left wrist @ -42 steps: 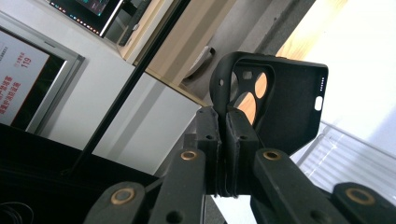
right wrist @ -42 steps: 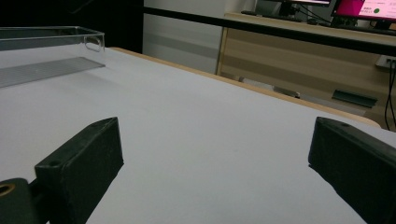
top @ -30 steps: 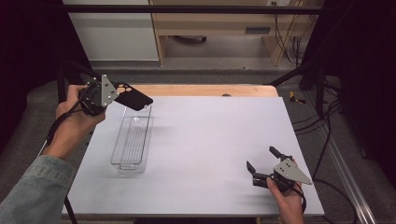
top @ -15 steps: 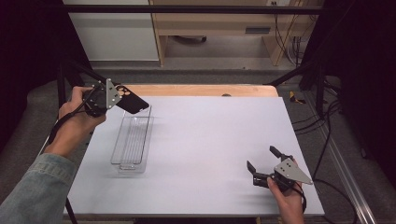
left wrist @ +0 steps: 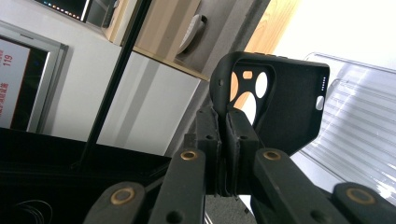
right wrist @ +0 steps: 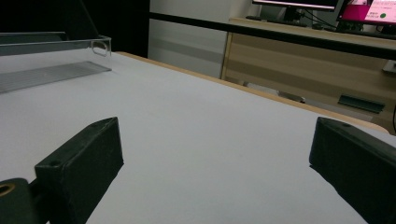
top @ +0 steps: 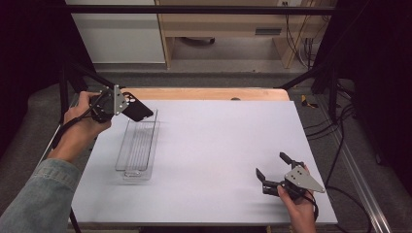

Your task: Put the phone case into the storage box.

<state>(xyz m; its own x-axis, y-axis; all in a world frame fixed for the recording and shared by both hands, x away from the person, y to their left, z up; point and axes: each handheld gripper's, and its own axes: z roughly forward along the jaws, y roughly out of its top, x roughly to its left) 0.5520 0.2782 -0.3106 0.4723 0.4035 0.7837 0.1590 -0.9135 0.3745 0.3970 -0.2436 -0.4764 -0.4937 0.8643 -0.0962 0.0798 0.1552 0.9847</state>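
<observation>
Phone case — black, pinched by one rim in the jaws of the left gripper, held in the air over the far end of the clear tray at the left of the surface. Empty shell, camera cut-outs toward the lens in the left gripper view; probably light, soft and a bit rubbery, so likely to flex and swing from a one-edge grip rather than slip. Not fragile by the look of it. Best taken by a long side rim near the middle, or across the back and inner face; a grip at the cut-out corner would likely bend the thin webs there.

Right gripper low at the near right of the surface, jaws spread wide, nothing between them, well apart from tray and case.

Tray long and narrow, walls thin and transparent — easy to misjudge and to nudge, probably light enough to slide. Its far end near the wooden back edge of the surface; its left wall near the left edge. Wide bare room to the right of the tray. A dark frame bar just behind the left hand, so little slack on that side.
</observation>
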